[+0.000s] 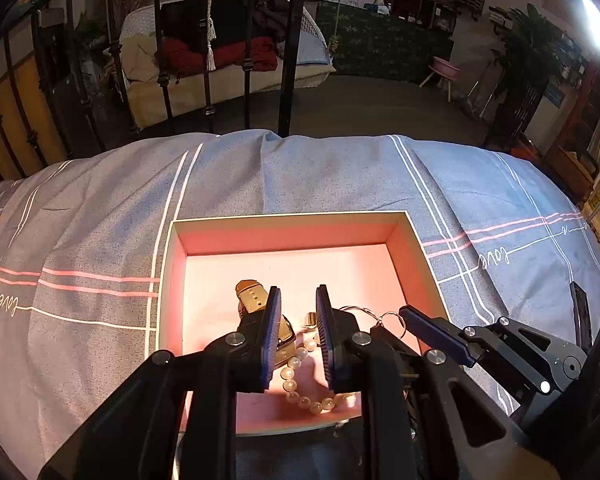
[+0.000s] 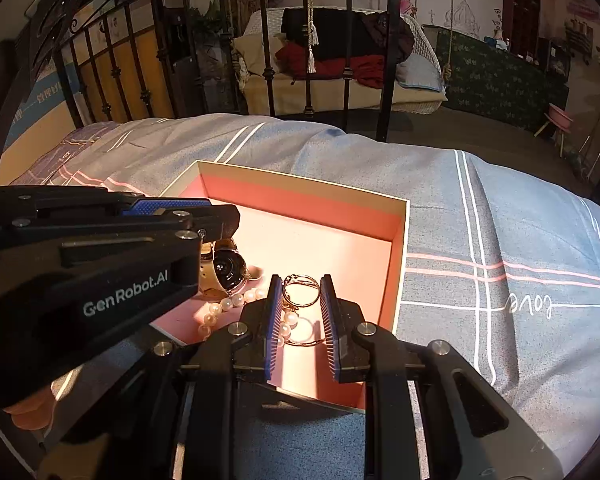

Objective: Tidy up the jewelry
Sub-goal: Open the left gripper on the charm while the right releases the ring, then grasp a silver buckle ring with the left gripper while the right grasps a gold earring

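Both of my tools are down in the pink box (image 1: 288,228), which sits on the grey-blue bedsheet (image 1: 100,208) of the bed.

My left hand-held gripper (image 1: 298,336) has its blue pads a little apart, pinching nothing. In its own view the gold-strapped watch (image 1: 256,300) lies at about 10 o'clock from the gap, touching or just behind the left pad; I cannot tell which. The pearl bracelet (image 1: 300,384) curls across the box floor below the gap, toward 6 o'clock, and a small metal piece (image 1: 310,320) that I cannot name shows between the pads.

My right hand-held gripper (image 2: 300,308) also stands slightly spread. The thin gold bangle (image 2: 300,290) lies between its pads; whether the pads press on it I cannot tell. A few pearls sit just under the bangle, by the left pad. From this view the watch's round dark face (image 2: 229,269) is at 10 o'clock from the gap, and the pearl strand runs from there toward 8 o'clock.

Beyond the bed's edge, at 12 o'clock, stand black iron bed rails (image 2: 386,60).
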Tool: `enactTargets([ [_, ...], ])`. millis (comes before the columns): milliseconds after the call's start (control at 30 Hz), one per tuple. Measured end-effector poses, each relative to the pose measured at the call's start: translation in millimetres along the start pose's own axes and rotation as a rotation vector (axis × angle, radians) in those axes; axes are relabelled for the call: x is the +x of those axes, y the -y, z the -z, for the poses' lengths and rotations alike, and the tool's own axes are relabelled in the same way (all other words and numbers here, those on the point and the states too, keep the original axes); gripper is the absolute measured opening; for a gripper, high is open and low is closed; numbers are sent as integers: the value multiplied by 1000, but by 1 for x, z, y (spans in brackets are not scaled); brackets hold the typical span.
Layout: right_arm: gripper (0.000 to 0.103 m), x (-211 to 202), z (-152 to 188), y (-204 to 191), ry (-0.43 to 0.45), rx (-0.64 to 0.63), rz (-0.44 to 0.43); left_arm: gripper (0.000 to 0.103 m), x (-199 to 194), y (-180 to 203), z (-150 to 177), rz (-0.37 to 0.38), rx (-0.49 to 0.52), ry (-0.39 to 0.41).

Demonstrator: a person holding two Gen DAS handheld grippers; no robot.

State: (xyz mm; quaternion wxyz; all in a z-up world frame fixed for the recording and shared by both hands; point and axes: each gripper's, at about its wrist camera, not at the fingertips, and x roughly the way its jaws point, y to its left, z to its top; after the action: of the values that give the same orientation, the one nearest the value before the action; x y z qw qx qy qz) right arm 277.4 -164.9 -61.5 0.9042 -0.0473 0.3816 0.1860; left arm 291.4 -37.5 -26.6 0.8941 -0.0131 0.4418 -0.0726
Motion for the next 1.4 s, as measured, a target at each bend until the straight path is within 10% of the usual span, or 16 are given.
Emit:
enactTargets([
  [100,21,-5,0,0,6,8,1,52,-7,0,0,-17,-1,19],
  [233,76,-27,3,-1,58,16,34,80,-24,-2,4,-5,-14,57],
  [300,76,-43,9,-1,75,5,39,88,-38,-3,12,3,-20,82],
  [800,76,-86,131,4,-45,39,30,86,-69,15,158,48,61,-39],
  [1400,57,-64,122,0,-123,-73,-26,78,-36,18,156,1,94,-85],
])
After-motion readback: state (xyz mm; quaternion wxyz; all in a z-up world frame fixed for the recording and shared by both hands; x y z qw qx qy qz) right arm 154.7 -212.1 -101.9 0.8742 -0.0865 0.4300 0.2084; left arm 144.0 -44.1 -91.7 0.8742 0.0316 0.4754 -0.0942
